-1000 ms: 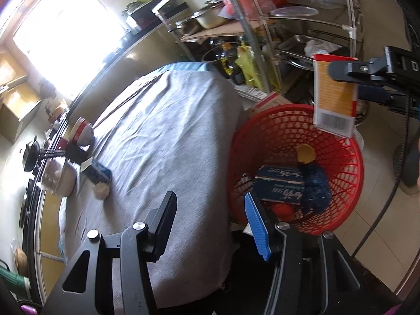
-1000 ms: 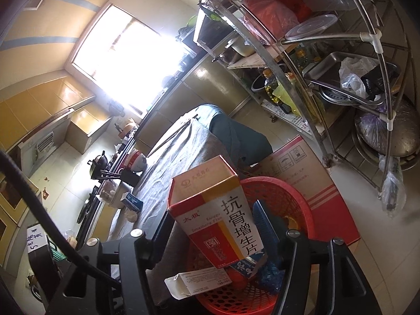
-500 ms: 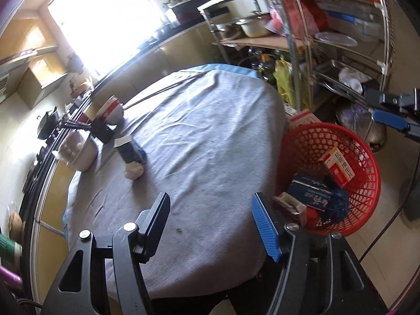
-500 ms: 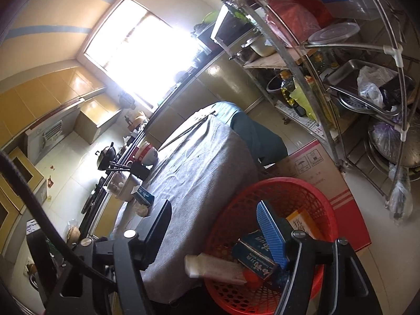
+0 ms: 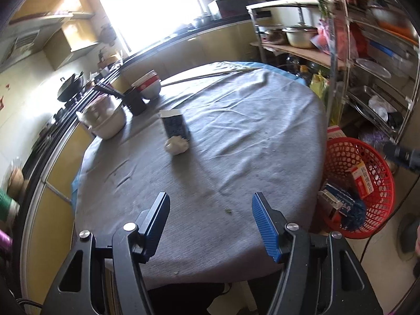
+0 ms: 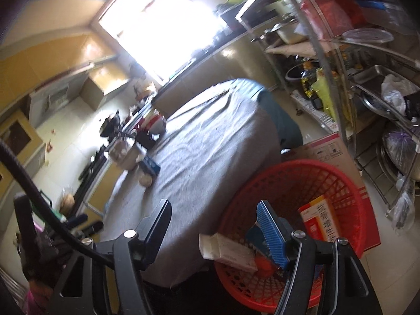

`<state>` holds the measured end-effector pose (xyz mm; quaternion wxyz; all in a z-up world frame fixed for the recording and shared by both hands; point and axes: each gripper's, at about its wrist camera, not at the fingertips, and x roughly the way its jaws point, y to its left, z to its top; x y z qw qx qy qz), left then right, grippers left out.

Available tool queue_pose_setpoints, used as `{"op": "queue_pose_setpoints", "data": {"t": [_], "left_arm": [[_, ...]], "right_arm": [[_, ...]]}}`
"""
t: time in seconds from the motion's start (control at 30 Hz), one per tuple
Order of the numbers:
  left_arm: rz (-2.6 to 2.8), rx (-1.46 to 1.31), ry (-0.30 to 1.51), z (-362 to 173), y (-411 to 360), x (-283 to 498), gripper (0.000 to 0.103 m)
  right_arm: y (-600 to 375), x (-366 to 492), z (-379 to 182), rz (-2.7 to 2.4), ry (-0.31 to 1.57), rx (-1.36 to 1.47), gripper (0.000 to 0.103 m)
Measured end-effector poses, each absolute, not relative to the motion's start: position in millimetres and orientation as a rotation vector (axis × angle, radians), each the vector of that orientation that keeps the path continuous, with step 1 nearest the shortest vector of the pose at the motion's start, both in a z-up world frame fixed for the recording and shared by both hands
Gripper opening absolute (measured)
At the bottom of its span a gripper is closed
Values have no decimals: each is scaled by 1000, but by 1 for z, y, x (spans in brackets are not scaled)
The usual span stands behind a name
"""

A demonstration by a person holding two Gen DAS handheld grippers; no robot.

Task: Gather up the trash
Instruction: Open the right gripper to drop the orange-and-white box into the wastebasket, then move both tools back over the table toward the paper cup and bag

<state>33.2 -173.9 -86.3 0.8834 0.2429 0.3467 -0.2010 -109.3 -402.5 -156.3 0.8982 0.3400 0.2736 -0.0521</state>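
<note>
On the grey-clothed table [image 5: 262, 131] stand a blue patterned carton [image 5: 174, 126] and, just in front of it, a crumpled white paper ball [image 5: 176, 145]. My left gripper [image 5: 210, 202] hangs open over the table's near edge, well short of both, nothing between its fingers. The red basket [image 5: 349, 140] sits on the floor at the table's right side. It holds an orange-and-white box [image 5: 363, 181], a blue box [image 5: 341, 202] and a white box [image 6: 228, 249]. My right gripper [image 6: 214, 207] is open and empty above the basket's [image 6: 302, 162] left rim.
White and red bowls [image 5: 148, 84], a white pot [image 5: 107, 120] and a black holder [image 5: 135, 102] crowd the table's far left. A metal rack [image 5: 367, 65] of pots stands right. A cardboard box [image 6: 328, 152] lies behind the basket. Stove and counter run along the left.
My right gripper let go of the orange-and-white box, which now lies in the basket. A white box also dropped in. My left gripper swung from the basket over to the table.
</note>
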Motion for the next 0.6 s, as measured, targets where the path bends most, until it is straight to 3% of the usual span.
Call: {"op": "queue_pose_setpoints", "data": {"t": [0.6], "left_arm": [[-393, 445, 745, -90, -144, 41, 66]], "right_arm": [[-343, -48, -240, -87, 910, 498, 70]]}}
